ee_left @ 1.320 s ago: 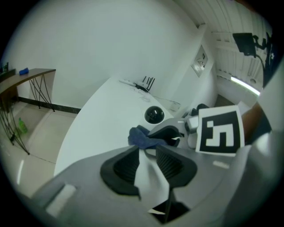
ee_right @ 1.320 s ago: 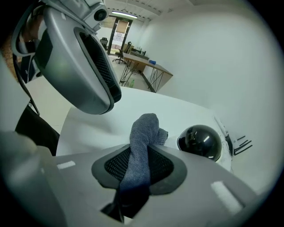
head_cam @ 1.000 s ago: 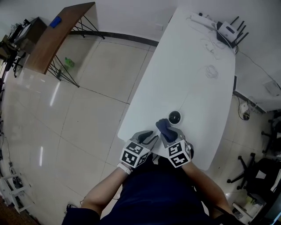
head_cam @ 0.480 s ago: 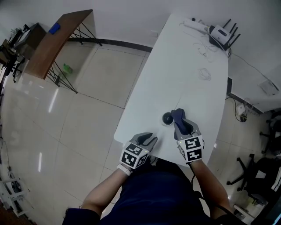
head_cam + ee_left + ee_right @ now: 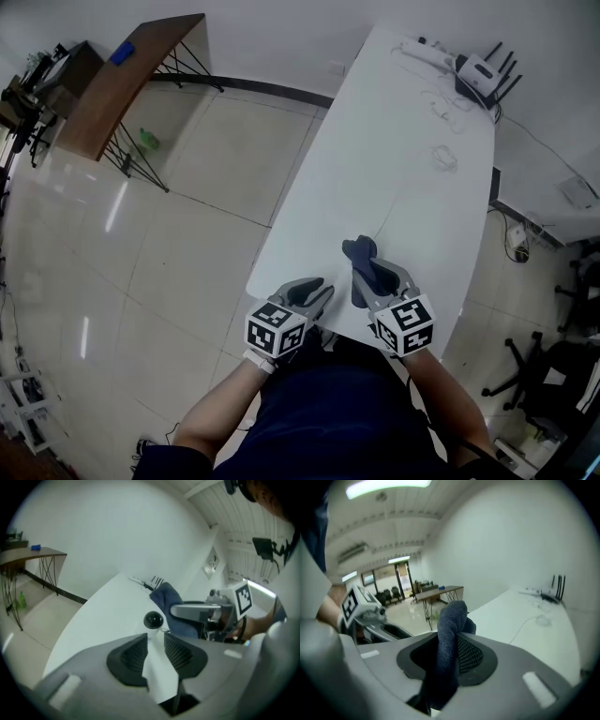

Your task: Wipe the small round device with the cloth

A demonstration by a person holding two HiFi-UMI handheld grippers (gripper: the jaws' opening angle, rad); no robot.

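Room: white walls, a shiny pale tiled floor (image 5: 187,206), and a long white table (image 5: 403,141) that runs from near to far
Far end of the table: a white router (image 5: 483,67) with black sticks, a white power strip (image 5: 427,45) to its left, and a little coil of white wire (image 5: 445,157) a bit nearer
Far left: a brown side table (image 5: 122,80) on thin black legs with a small blue thing (image 5: 120,52) on top, and a green bottle (image 5: 148,139) on the floor below it
Near right: a black office chair (image 5: 525,361) on the floor beside the table
Small round device (image 5: 153,619): a black ball on a white foot, sitting on the near end of the table, just past the tips of the left gripper
In the way: from the head view the cloth hangs over the device and hides it
Cloth (image 5: 361,253): dark blue and bunched up, poking out past the right gripper, just right of the device; I cannot tell if they touch
Left gripper (image 5: 319,292): near the table's left edge, tipped down and pointing far, jaws a little apart with only white table in the gap
Right gripper (image 5: 380,278): beside the left one, tipped down, jaws clamped on the cloth
Arms: both bare forearms reach out from a dark blue top at the near edge, and the black and white cubes face up
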